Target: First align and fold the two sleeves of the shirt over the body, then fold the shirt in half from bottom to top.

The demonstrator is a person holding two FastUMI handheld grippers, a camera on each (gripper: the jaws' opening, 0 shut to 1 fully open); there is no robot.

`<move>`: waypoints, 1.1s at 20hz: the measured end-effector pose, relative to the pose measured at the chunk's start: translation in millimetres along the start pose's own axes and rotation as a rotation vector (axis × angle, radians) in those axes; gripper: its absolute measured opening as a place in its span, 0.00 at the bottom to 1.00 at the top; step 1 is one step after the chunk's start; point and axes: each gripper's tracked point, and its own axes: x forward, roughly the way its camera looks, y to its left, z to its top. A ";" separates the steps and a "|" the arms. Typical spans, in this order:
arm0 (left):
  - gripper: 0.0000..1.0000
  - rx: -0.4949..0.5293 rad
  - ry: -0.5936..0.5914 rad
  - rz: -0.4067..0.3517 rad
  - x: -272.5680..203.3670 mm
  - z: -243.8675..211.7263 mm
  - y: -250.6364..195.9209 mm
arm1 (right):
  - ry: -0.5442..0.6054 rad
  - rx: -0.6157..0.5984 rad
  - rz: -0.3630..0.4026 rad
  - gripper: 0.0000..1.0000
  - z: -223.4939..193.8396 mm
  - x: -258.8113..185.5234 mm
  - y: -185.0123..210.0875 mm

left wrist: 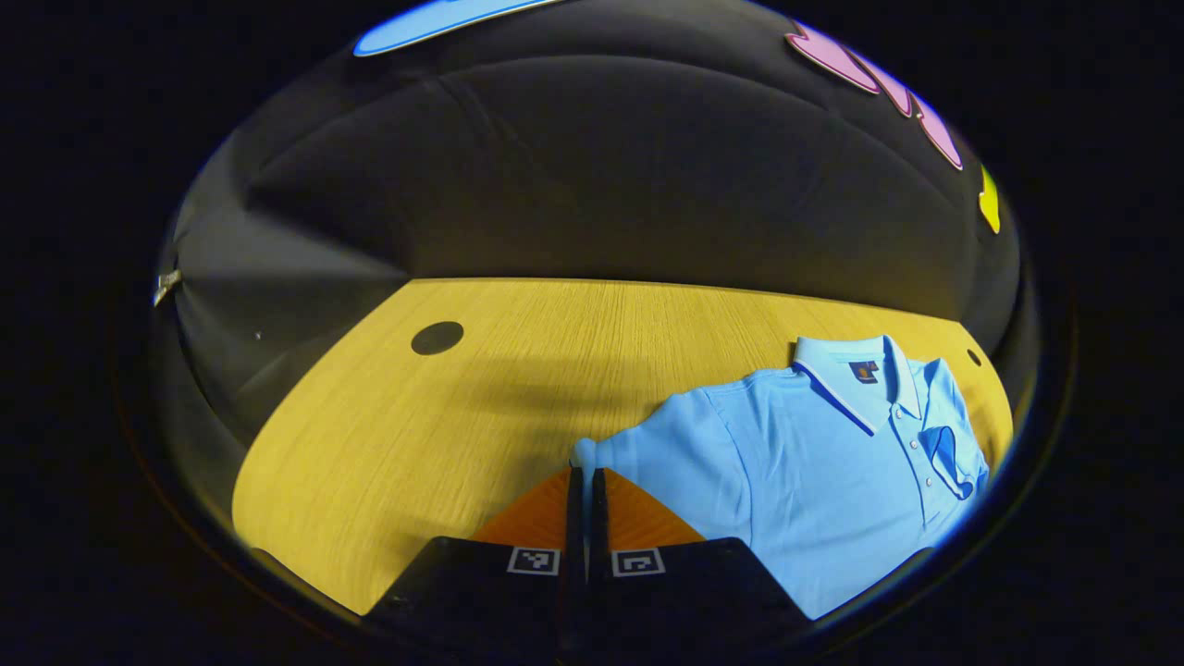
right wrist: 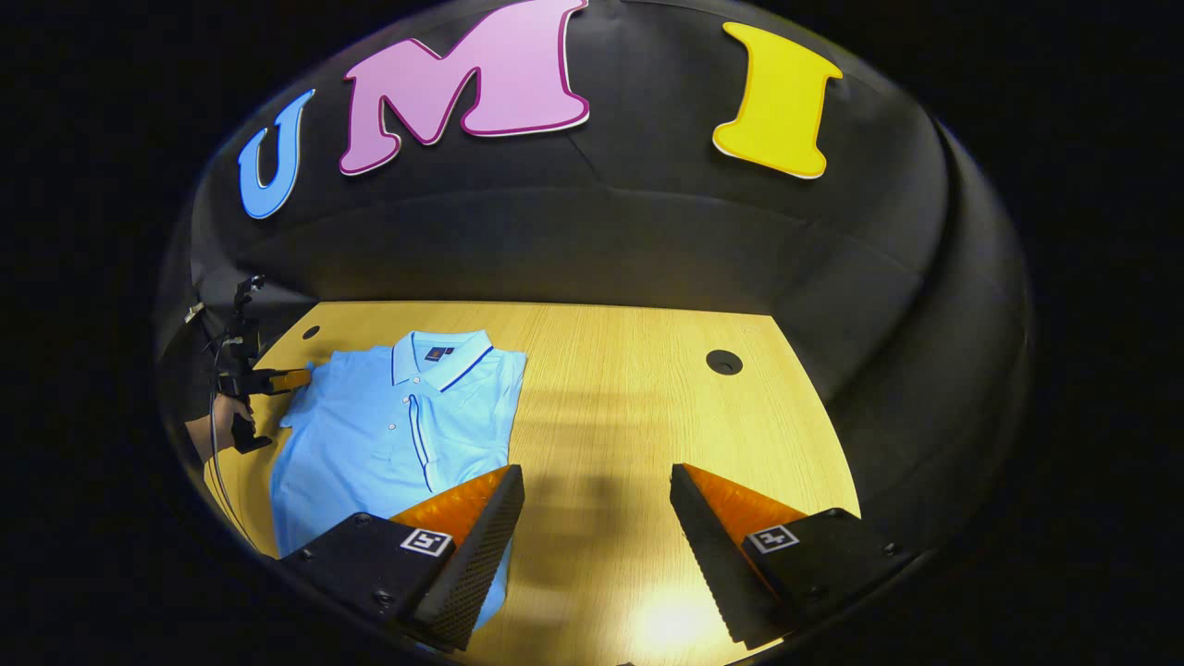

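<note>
1. While shut tight in the left gripper view, touches the hem of the near sleeve with the tips of the left gripper; cannot tell whether any cloth is pinched between them.
2. Same view: spread flat on the wooden table, off to the right, the blue shirt, front up, collar at the far end, far sleeve folded over the body.
3. In the right gripper view, held wide open above the table, gripping nothing: the right gripper, one finger over the shirt's lower corner.
4. Same view: at the shirt's far shoulder, held in a hand, the left gripper.
</note>
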 end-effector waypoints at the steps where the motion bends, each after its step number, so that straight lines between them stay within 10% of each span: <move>1: 0.06 0.003 -0.011 -0.010 -4.7 6.7 -6.4 | 0.000 0.000 0.004 0.99 -0.9 -1.0 1.5; 14: 0.05 -0.055 -0.060 -0.364 -74.6 46.5 -186.0 | 0.027 0.048 0.010 0.99 -23.3 -18.4 3.8; 20: 0.84 -0.034 -0.046 -0.429 -110.6 29.1 -218.3 | 0.006 0.045 0.002 0.99 -25.9 -32.2 6.1; 22: 0.95 -0.007 -0.052 -0.398 -129.2 20.3 -208.1 | 0.000 0.043 0.000 0.99 -29.9 -40.3 11.1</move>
